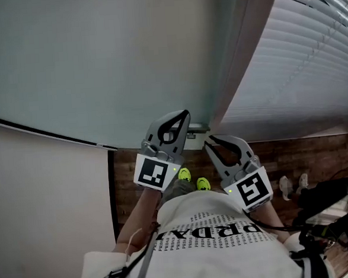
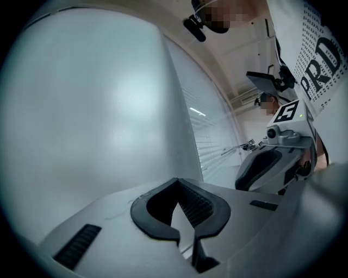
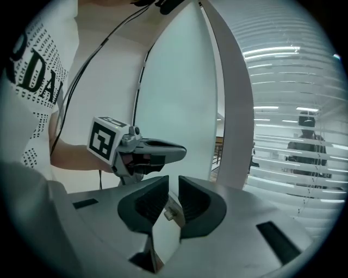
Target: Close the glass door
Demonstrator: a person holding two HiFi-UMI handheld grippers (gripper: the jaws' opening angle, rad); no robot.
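The frosted glass door [image 1: 68,65] fills the upper left, and its pale frame [image 1: 239,53] runs up the middle. A small metal door handle [image 1: 194,135] sits at the door's edge between both grippers. My right gripper [image 1: 210,140] reaches it from the right. In the right gripper view its jaws [image 3: 173,187] stand a little apart, closed on the flat handle piece [image 3: 167,213]. My left gripper [image 1: 184,114] is just left of the handle, tip at the door's edge. Its jaws [image 2: 176,182] are shut with the tips touching and nothing visible between them.
White slatted blinds [image 1: 311,66] cover the glass wall right of the frame. Below lies a wooden floor [image 1: 318,155] with a dark bag and cables [image 1: 330,199] at the right. A plain white wall [image 1: 41,192] stands at the lower left.
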